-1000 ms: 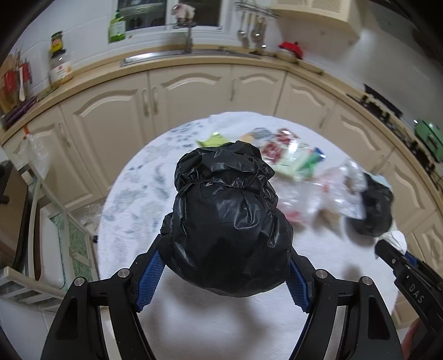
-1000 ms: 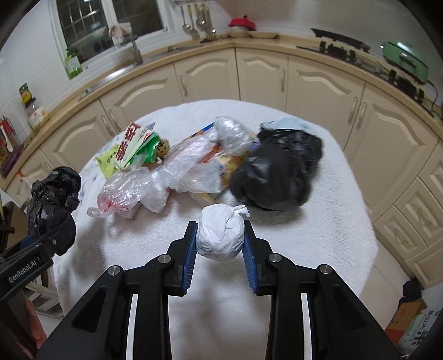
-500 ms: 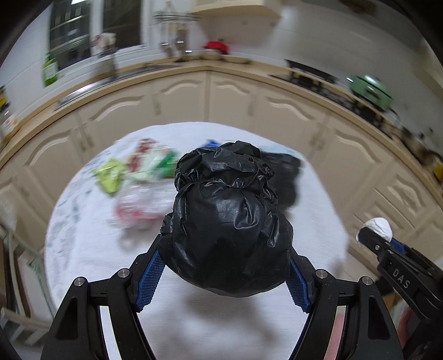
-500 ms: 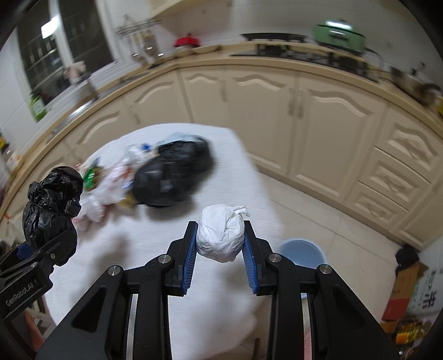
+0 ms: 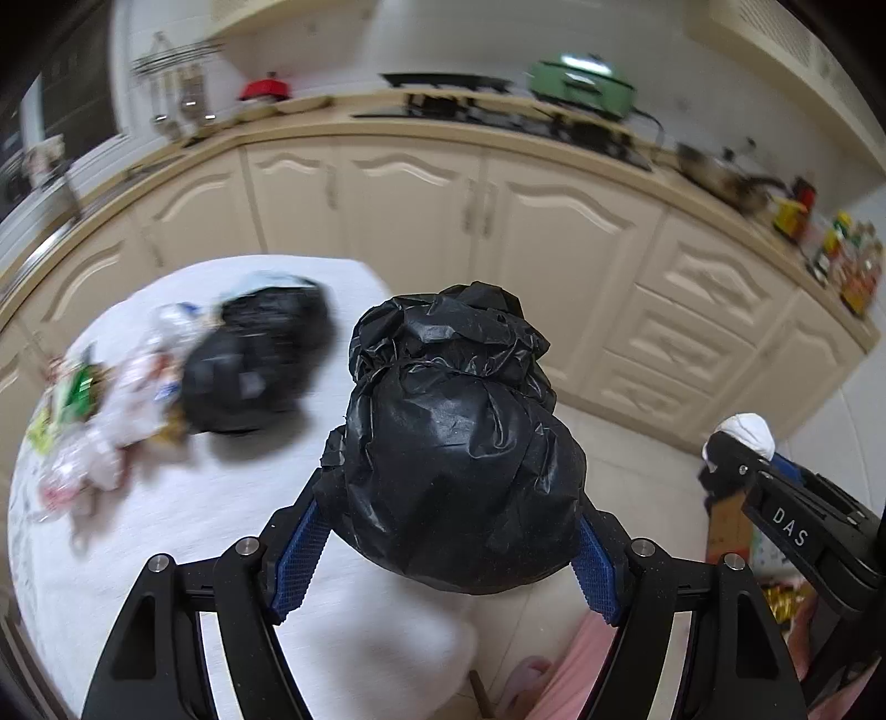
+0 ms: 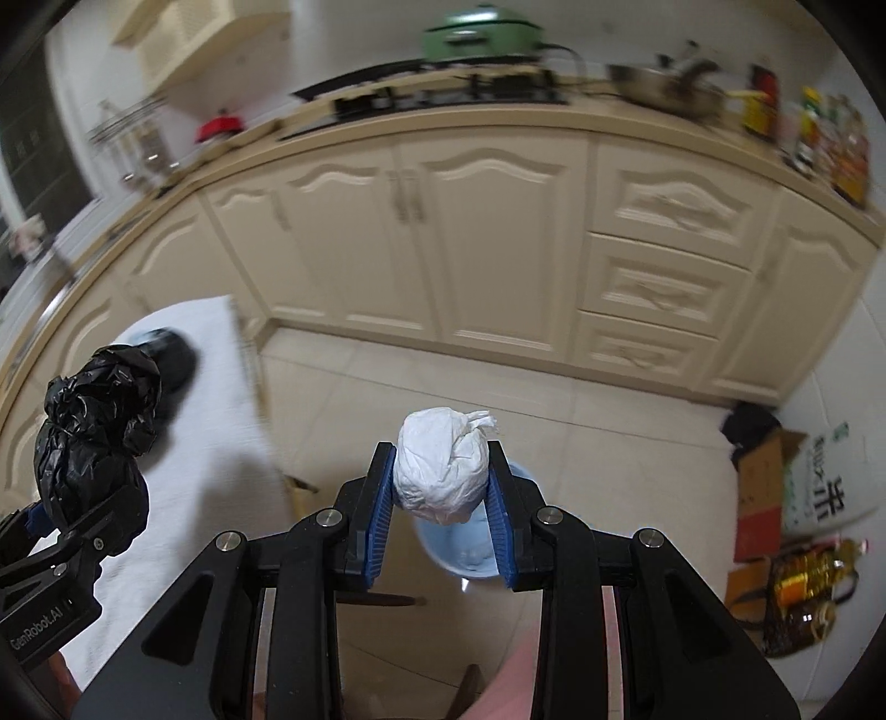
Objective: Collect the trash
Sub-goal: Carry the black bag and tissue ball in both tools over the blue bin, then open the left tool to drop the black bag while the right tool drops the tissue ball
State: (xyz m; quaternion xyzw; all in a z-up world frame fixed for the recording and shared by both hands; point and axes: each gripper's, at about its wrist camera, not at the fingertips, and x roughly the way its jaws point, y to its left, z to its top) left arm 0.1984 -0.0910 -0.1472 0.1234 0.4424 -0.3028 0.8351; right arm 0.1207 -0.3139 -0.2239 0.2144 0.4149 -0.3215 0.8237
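Note:
My left gripper (image 5: 443, 531) is shut on a tied black trash bag (image 5: 454, 443), carried over the right edge of the white-clothed table (image 5: 166, 554). The same black trash bag (image 6: 88, 432) shows at the left of the right wrist view. My right gripper (image 6: 440, 487) is shut on a small white tied bag (image 6: 440, 471), held over the tiled floor. Directly beneath it stands a light blue bin (image 6: 465, 548), partly hidden by the bag. The white bag (image 5: 745, 432) also appears at the right of the left wrist view. More trash lies on the table: a larger black bag (image 5: 255, 360) and clear plastic bags (image 5: 111, 421).
Cream kitchen cabinets (image 6: 470, 249) run along the back under a counter with a stove and a green pot (image 6: 482, 33). Cardboard boxes (image 6: 775, 487) and a bottle bag (image 6: 803, 587) sit on the floor at the right. Pink clothing of a person (image 5: 570, 664) shows at the bottom.
Both grippers have swung right with their bags, away from the table's middle. The table and its trash slid left in both views; the floor and blue bin came into sight under the right gripper.

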